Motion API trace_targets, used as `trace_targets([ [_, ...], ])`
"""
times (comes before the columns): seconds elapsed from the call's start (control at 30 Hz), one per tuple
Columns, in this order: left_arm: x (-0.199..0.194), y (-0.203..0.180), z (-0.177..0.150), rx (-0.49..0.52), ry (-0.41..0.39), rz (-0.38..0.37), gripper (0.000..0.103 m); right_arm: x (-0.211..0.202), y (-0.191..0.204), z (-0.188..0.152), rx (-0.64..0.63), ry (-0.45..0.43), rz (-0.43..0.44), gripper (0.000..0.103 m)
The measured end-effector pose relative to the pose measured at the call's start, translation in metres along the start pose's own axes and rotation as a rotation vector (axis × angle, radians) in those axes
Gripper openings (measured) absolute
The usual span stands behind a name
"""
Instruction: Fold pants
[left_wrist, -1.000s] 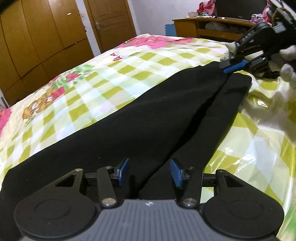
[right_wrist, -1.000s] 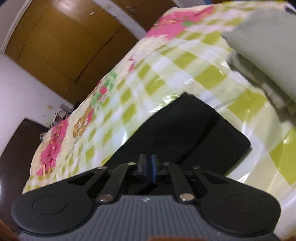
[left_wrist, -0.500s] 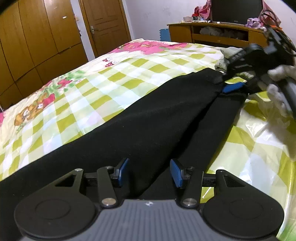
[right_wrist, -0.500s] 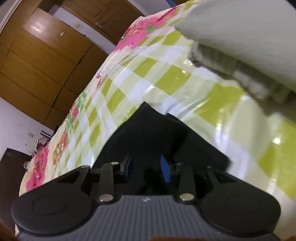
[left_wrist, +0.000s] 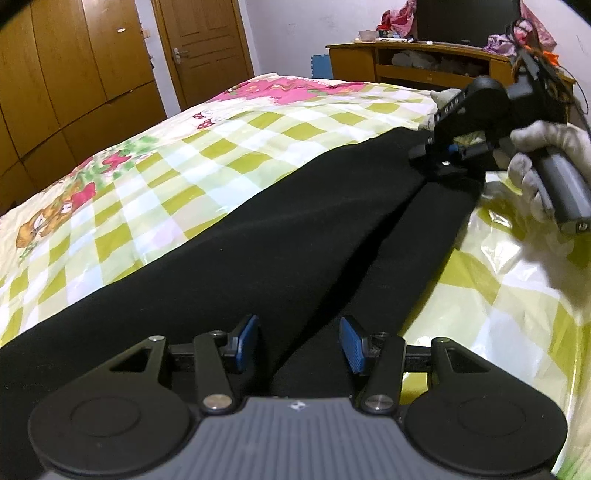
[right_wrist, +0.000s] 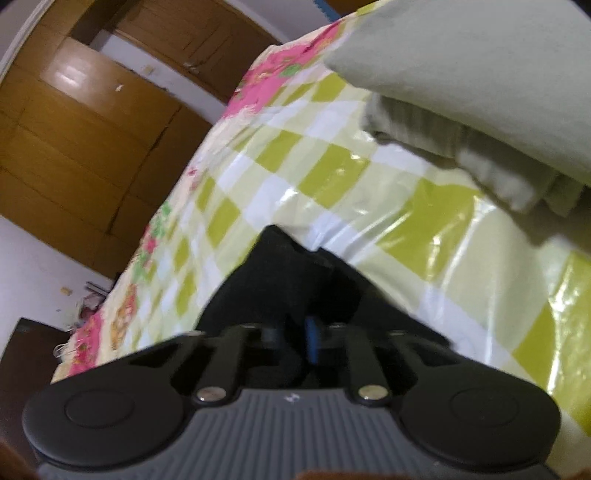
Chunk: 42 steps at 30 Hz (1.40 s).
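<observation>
Pants (left_wrist: 258, 236) lie lengthwise on the bed (left_wrist: 229, 147), cuffs pointing away from my left claw (left_wrist: 297, 345), whose fingers stand apart. My right claw (right_wrist: 295, 338) is clamped on the cuff end.

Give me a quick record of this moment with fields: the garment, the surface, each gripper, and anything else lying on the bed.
garment: black pants, laid out long on the bed, two legs side by side
surface: bed with a green-checked floral cover
left gripper: open, blue pads apart over the near end of the pants
right gripper: shut on the pants at the far end, fabric bunched between the fingers
other item: pale folded cloth beyond the pants
</observation>
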<state>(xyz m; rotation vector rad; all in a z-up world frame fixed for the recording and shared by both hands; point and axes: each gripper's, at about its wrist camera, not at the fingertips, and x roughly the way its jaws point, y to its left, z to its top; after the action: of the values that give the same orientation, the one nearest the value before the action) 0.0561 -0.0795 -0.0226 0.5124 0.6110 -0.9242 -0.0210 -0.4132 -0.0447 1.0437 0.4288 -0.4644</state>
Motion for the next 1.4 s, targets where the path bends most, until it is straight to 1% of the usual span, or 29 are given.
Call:
trace_targets([
  [0.07, 0.001, 0.002, -0.001, -0.015, 0.003, 0.002, 0.062, -0.005, 0.003, 0.0, -0.021, -0.019, 0.005, 0.008],
  [0.13, 0.0, 0.005, -0.001, -0.041, -0.003, -0.005, 0.062, -0.005, 0.005, 0.001, -0.04, -0.016, 0.026, 0.009],
  [0.17, -0.001, 0.005, -0.001, -0.05, -0.008, -0.006, 0.062, -0.001, 0.006, 0.002, -0.051, 0.001, 0.016, 0.013],
  [0.2, -0.002, 0.004, -0.001, -0.049, -0.016, 0.001, 0.062, 0.003, 0.007, 0.002, -0.055, 0.01, 0.0, 0.013],
  [0.27, -0.003, 0.001, -0.001, -0.038, -0.027, 0.005, 0.062, 0.012, 0.008, 0.003, -0.053, 0.04, 0.004, 0.012],
  [0.3, -0.004, 0.0, 0.0, -0.038, -0.031, 0.002, 0.062, 0.016, 0.009, 0.004, -0.046, 0.067, 0.011, 0.011],
  [0.33, -0.005, -0.001, 0.001, -0.038, -0.038, 0.002, 0.062, 0.016, 0.012, 0.005, -0.022, 0.081, 0.033, 0.007],
  [0.37, -0.006, -0.002, 0.003, -0.034, -0.049, 0.007, 0.062, 0.013, 0.019, 0.008, 0.006, 0.093, 0.099, 0.006],
  [0.4, -0.007, -0.004, 0.005, -0.026, -0.058, 0.023, 0.062, 0.007, 0.029, 0.011, 0.007, 0.089, 0.153, 0.006],
  [0.47, -0.007, -0.011, 0.011, 0.016, -0.088, 0.094, 0.063, -0.007, 0.058, 0.019, -0.029, 0.067, 0.245, 0.006],
  [0.53, -0.003, -0.019, 0.015, 0.068, -0.117, 0.175, 0.065, -0.021, 0.087, 0.029, -0.038, 0.049, 0.347, 0.006],
  [0.6, 0.002, -0.027, 0.019, 0.098, -0.144, 0.227, 0.069, -0.032, 0.11, 0.037, -0.034, 0.042, 0.437, 0.005],
  [0.67, 0.007, -0.036, 0.022, 0.122, -0.162, 0.259, 0.071, -0.043, 0.132, 0.043, -0.044, 0.03, 0.514, 0.005],
  [0.73, 0.01, -0.04, 0.027, 0.161, -0.176, 0.324, 0.071, -0.05, 0.148, 0.045, -0.05, 0.034, 0.565, 0.005],
  [0.77, 0.009, -0.037, 0.031, 0.17, -0.175, 0.356, 0.065, -0.052, 0.155, 0.045, -0.056, 0.043, 0.586, 0.005],
  [0.8, 0.006, -0.029, 0.037, 0.153, -0.179, 0.364, 0.06, -0.054, 0.16, 0.046, -0.063, 0.045, 0.592, 0.005],
  [0.87, -0.01, -0.008, 0.051, 0.106, -0.196, 0.378, 0.035, -0.058, 0.167, 0.047, -0.072, 0.048, 0.611, 0.005],
  [0.9, -0.019, 0.0, 0.057, 0.101, -0.208, 0.387, 0.032, -0.059, 0.17, 0.05, -0.078, 0.049, 0.619, 0.005],
  [0.97, -0.04, 0.011, 0.069, 0.098, -0.244, 0.39, 0.029, -0.063, 0.175, 0.056, -0.104, 0.045, 0.629, 0.005],
  [1.03, -0.055, 0.01, 0.072, 0.115, -0.271, 0.376, 0.028, -0.074, 0.172, 0.057, -0.131, 0.033, 0.635, 0.005],
  [1.07, -0.06, 0.005, 0.069, 0.133, -0.275, 0.357, 0.028, -0.08, 0.166, 0.056, -0.14, 0.031, 0.627, 0.005],
  [1.13, -0.056, -0.012, 0.056, 0.156, -0.245, 0.292, 0.028, -0.093, 0.141, 0.049, -0.126, 0.032, 0.581, 0.005],
  [1.17, -0.05, -0.02, 0.048, 0.174, -0.219, 0.266, 0.028, -0.096, 0.121, 0.044, -0.091, 0.039, 0.549, 0.005],
  [1.2, -0.037, -0.032, 0.036, 0.207, -0.174, 0.237, 0.028, -0.095, 0.099, 0.036, -0.063, 0.045, 0.509, 0.005],
  [1.23, -0.024, -0.042, 0.025, 0.233, -0.129, 0.207, 0.028, -0.09, 0.081, 0.028, -0.052, 0.049, 0.448, 0.005],
  [1.27, -0.007, -0.052, 0.013, 0.254, -0.07, 0.167, 0.028, -0.078, 0.058, 0.019, -0.035, 0.063, 0.355, 0.005],
  [1.3, 0.003, -0.059, 0.006, 0.27, -0.031, 0.146, 0.029, -0.065, 0.039, 0.014, 0.001, 0.088, 0.295, 0.005],
  [1.37, 0.011, -0.067, -0.002, 0.296, -0.006, 0.137, 0.028, -0.041, 0.006, 0.003, 0.087, 0.144, 0.208, 0.006],
  [1.4, 0.011, -0.067, 0.001, 0.295, -0.009, 0.135, 0.028, -0.034, -0.004, 0.0, 0.098, 0.156, 0.188, 0.006],
])
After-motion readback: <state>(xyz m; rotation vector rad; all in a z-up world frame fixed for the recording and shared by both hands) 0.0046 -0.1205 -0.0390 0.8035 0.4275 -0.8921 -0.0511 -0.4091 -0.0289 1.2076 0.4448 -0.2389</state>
